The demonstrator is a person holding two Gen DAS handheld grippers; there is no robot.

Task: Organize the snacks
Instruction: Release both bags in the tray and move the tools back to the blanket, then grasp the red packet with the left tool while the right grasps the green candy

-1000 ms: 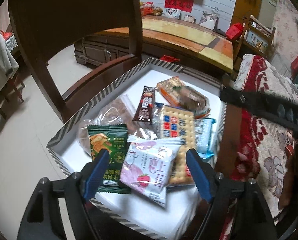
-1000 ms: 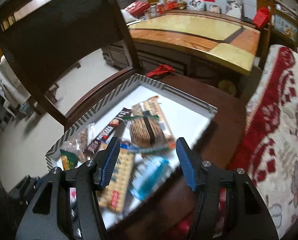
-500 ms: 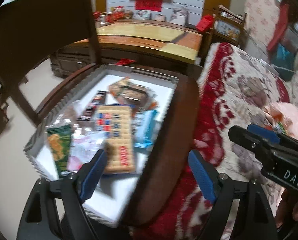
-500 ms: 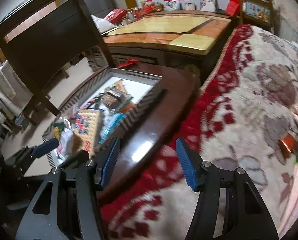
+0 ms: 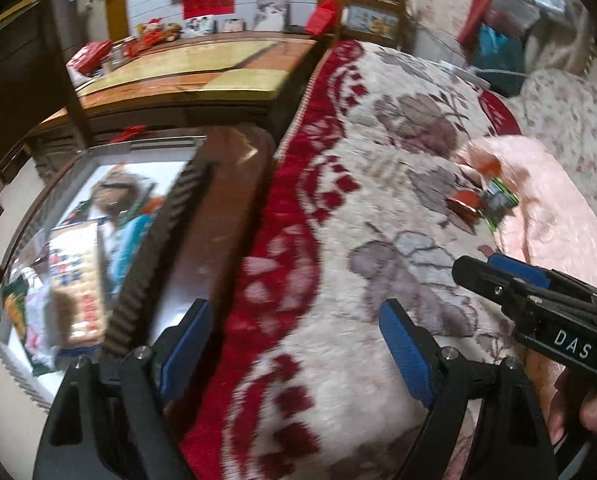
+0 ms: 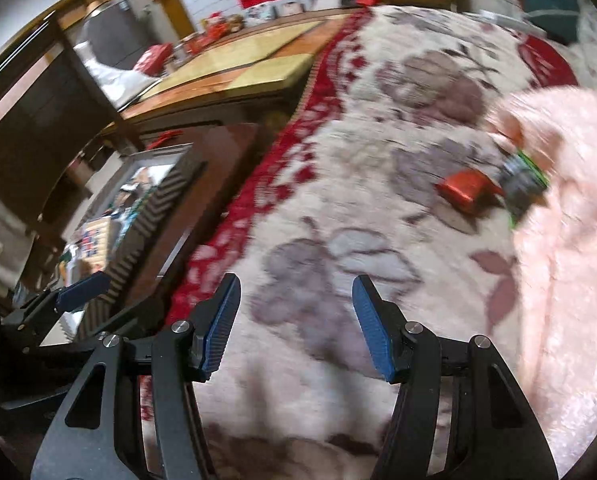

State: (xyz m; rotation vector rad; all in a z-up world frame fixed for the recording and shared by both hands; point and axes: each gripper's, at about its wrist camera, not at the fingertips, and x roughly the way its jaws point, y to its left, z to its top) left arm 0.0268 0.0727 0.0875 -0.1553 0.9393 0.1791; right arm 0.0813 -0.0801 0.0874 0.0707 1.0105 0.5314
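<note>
Overhead, both grippers hang above the floral red-and-cream blanket. Left gripper: blue pads spread wide, nothing between them. Right gripper: likewise wide apart, empty; its black body reads "DAS" in white in the left wrist view. Snacks: a red packet and a green-edged dark packet lie touching on the blanket beside the pink fleece, print too blurred to read. More packets fill the white tray with striped rim, on the dark wooden table left of the blanket; the cracker pack there shows red-and-blue printing, illegible.
</note>
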